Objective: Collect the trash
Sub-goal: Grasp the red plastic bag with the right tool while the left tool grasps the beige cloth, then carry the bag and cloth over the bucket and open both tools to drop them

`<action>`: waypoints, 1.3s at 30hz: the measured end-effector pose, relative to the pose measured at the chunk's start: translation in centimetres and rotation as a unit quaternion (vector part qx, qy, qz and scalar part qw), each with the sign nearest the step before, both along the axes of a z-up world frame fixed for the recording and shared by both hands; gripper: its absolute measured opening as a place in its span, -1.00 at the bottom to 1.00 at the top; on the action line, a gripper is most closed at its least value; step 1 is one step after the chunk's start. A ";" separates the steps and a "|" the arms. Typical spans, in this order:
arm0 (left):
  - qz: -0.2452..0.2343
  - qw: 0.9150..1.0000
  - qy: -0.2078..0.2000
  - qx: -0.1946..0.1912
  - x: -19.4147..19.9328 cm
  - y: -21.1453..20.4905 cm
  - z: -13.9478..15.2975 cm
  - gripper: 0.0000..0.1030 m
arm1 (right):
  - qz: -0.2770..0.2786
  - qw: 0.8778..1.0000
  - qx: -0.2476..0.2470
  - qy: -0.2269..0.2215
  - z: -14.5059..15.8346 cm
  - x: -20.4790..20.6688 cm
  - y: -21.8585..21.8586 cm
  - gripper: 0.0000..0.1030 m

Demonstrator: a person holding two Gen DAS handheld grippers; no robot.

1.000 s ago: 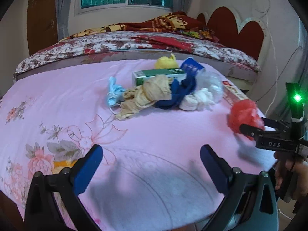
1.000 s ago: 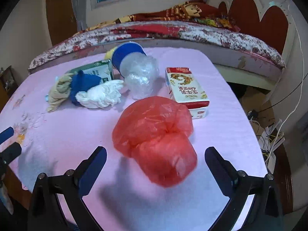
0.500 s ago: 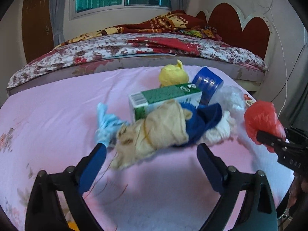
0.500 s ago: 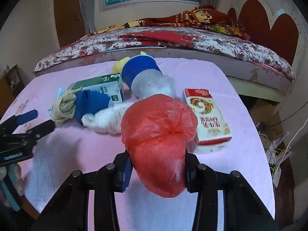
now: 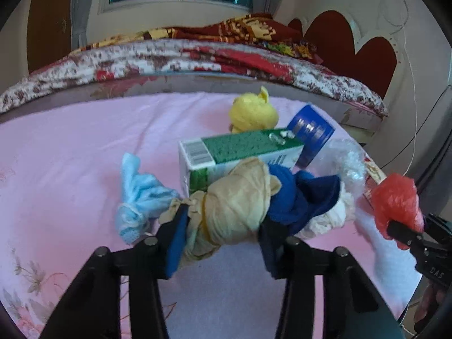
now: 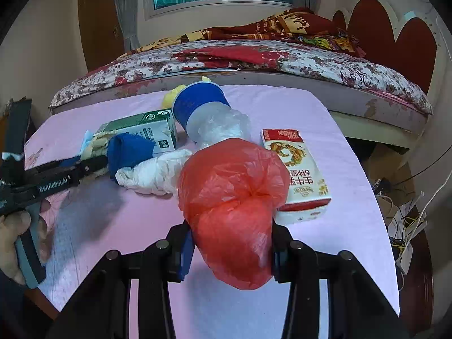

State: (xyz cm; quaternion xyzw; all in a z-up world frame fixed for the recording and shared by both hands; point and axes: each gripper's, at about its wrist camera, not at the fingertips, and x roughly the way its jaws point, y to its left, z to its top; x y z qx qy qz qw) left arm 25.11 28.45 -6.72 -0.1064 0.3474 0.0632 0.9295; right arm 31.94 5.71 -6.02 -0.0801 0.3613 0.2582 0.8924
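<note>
Left claw (image 5: pixel 223 241) clamped on beige knotted stocking (image 5: pixel 234 209); right claw (image 6: pixel 230 250) clamped on red plastic bag (image 6: pixel 234 197), above pink worktop (image 6: pixel 325 113).

On the table (image 6: pixel 353 147), one carton (image 6: pixel 296 169) lies right of the other carton (image 6: pixel 147 130).

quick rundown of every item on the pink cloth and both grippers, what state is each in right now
left gripper: shut on beige glove
beige glove: knotted, gripped
right gripper: shut on red bag
red bag: crumpled, gripped
green carton: lying on its side
red carton: lying flat
blue-capped bottle: on its side, crushed
blue mask: crumpled
yellow wad: balled up
white glove: crumpled
</note>
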 end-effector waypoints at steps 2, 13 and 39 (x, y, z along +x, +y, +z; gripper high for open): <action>0.001 1.000 -0.007 0.004 -0.7 0.0 0.8 -0.09 | -0.002 1.000 0.000 0.003 -0.1 -0.2 -0.4 -0.13; 0.001 1.000 -0.025 0.019 -6.3 -2.3 2.7 -0.17 | -0.005 1.000 -0.001 -0.002 0.7 -3.0 -2.1 -0.14; -0.137 0.988 -0.064 0.026 -11.2 -18.8 7.2 -0.18 | -0.096 0.994 0.030 -0.040 5.7 -13.5 -18.1 -0.14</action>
